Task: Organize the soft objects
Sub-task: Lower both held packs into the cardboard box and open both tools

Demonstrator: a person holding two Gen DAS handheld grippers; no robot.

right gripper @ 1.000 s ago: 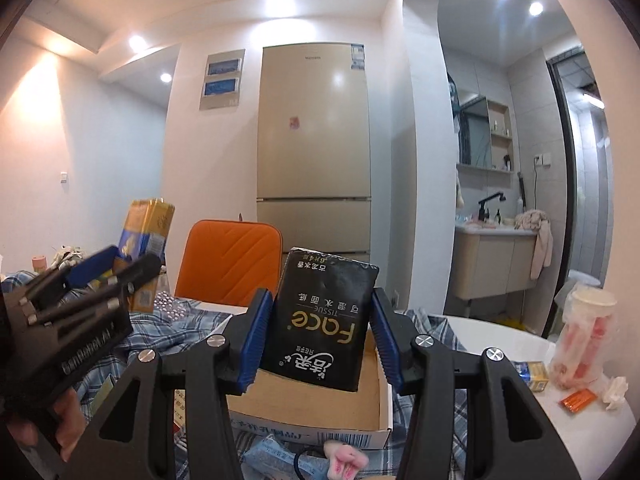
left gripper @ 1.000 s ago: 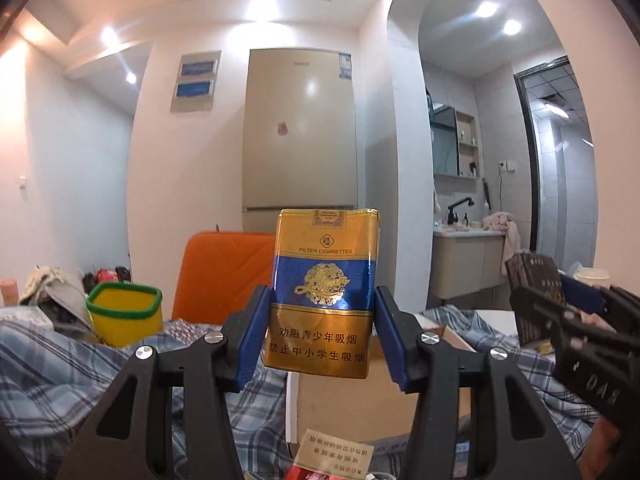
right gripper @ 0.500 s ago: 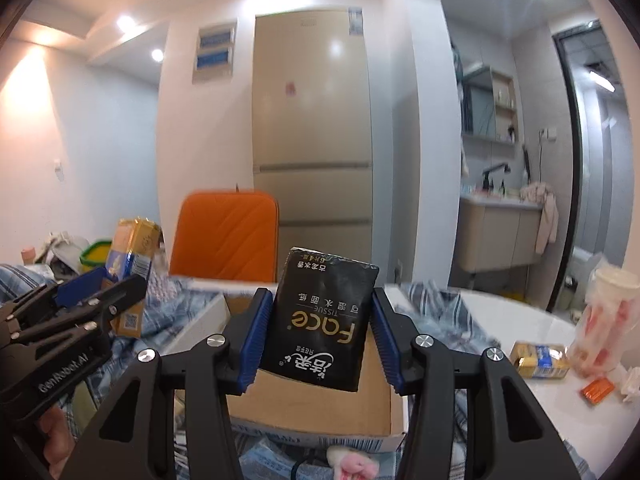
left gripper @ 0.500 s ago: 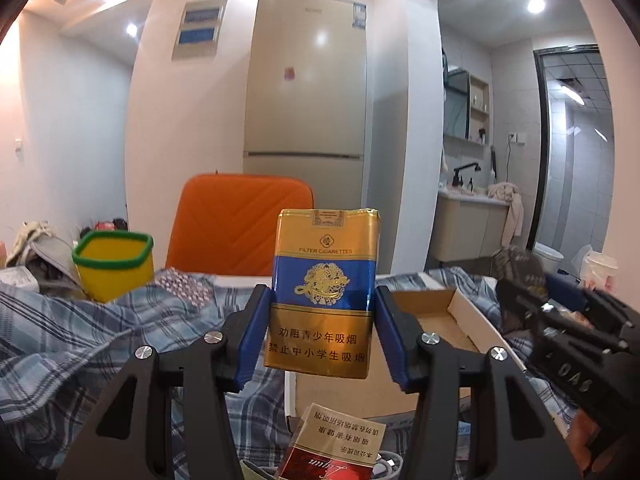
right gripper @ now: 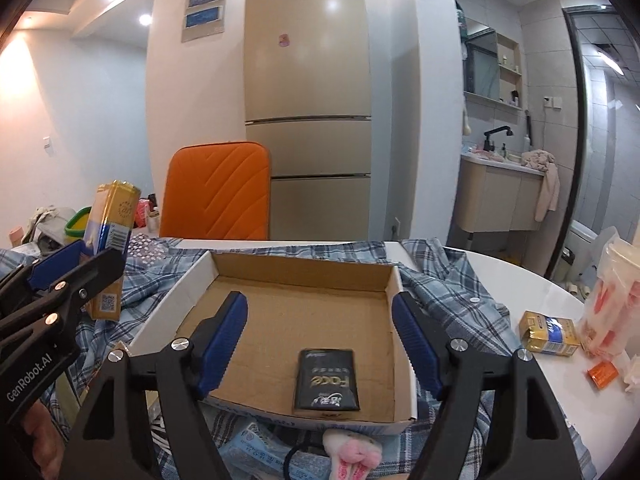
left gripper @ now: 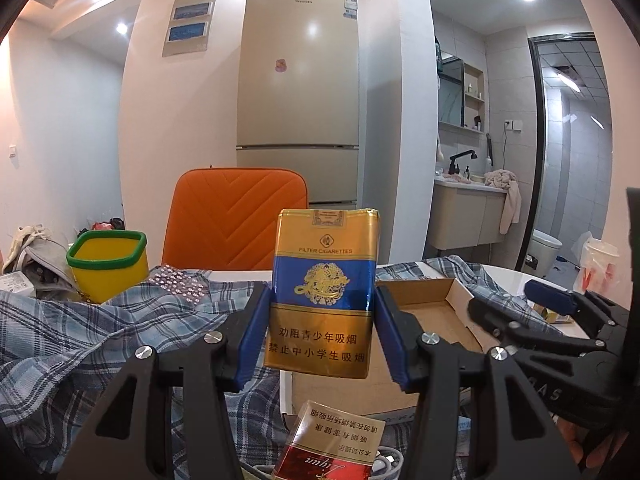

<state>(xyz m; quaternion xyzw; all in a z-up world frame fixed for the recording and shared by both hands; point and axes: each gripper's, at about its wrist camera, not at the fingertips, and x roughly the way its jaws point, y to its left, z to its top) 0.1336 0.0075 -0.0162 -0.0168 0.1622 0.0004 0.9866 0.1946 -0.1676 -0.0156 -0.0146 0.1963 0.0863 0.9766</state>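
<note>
Shallow cardboard tray (right gripper: 200,276), brown inside and white outside, on a blue plaid cloth (right gripper: 448,280) over a white round surface (right gripper: 528,280); flat black tissue pack (right gripper: 326,378) lies inside near its front wall. Right claw (right gripper: 320,340): jaws just opened, wide, empty, above the pack. Left claw (left gripper: 320,332): clamped on an upright glossy gold-and-blue cigarette pack (left gripper: 324,292); orange quilted chair (right gripper: 218,196) and beige fridge (right gripper: 308,80) behind.

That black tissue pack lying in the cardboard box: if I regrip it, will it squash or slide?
The black tissue pack looks like a soft film-wrapped packet, so it probably gives under the jaws. Its glossy wrap may slip. Lying flat on the cardboard box floor, it seems unlikely to tip or roll.
</note>
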